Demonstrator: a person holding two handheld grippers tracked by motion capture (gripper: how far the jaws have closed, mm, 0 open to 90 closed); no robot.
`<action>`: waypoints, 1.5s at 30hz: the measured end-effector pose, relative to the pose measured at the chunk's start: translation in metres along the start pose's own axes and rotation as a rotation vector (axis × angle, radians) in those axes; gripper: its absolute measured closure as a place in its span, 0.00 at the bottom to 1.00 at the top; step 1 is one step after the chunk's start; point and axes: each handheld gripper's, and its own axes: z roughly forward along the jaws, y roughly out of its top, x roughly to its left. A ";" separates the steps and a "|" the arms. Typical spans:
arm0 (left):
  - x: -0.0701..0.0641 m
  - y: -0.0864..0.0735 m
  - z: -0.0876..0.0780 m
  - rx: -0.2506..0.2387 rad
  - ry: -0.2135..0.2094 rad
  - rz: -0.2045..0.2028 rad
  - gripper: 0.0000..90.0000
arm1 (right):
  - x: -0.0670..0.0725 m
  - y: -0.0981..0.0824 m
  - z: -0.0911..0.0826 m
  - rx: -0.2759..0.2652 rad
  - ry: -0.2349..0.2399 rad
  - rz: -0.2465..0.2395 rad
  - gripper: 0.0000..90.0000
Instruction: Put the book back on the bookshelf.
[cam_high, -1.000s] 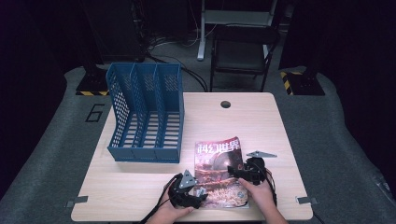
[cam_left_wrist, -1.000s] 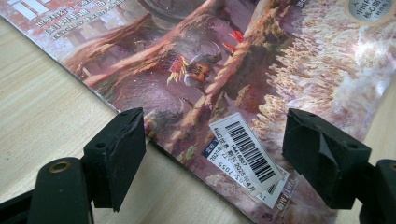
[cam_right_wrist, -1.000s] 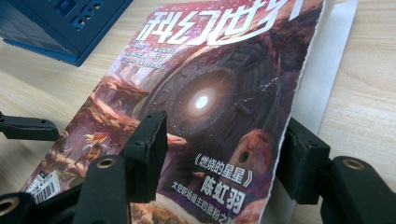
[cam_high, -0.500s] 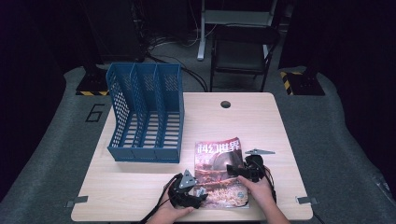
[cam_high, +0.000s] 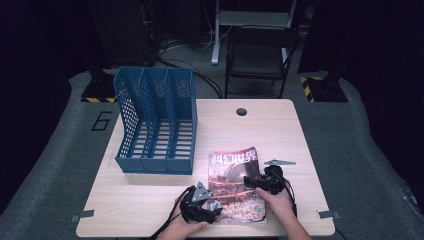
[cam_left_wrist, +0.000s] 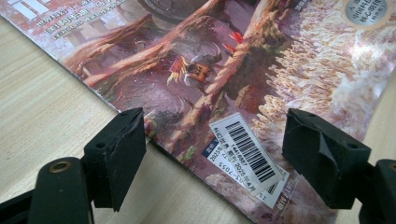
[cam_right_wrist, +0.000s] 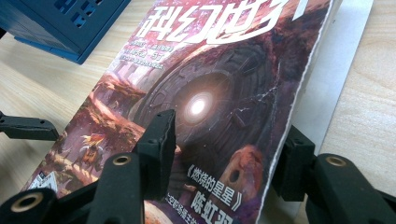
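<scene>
The magazine (cam_high: 235, 185) lies on the table (cam_high: 260, 130), near the front edge and a bit toward the right side. Its cover shows a round glowing ring and red rocks. A white sticker (cam_left_wrist: 247, 151) with black bars sits near its front left corner.

The right gripper (cam_high: 261, 182) is at the right edge of the magazine. One jaw rests on top of the cover and the other jaw is under the lifted edge, so the cover is between them. These jaws have just been closing. They are partly closed, and I cannot tell if they press the cover yet.

The left gripper (cam_high: 207, 205) is at the front left corner of the magazine. Its jaws are spread wide, one out over the bare wood and one over the cover, with the corner between them.

A blue file rack (cam_high: 157, 122) with three slots stands near the left edge of the table, well apart from the magazine.
</scene>
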 end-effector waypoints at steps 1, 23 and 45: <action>0.000 0.000 0.000 0.000 0.000 0.001 0.24 | 0.000 0.000 0.000 0.002 -0.002 0.002 0.53; 0.000 0.000 0.000 -0.001 0.004 -0.001 0.24 | -0.004 0.000 -0.001 0.011 0.019 -0.001 0.63; 0.000 0.000 -0.001 0.004 -0.015 -0.017 0.24 | -0.007 -0.002 -0.006 0.041 0.094 0.047 0.94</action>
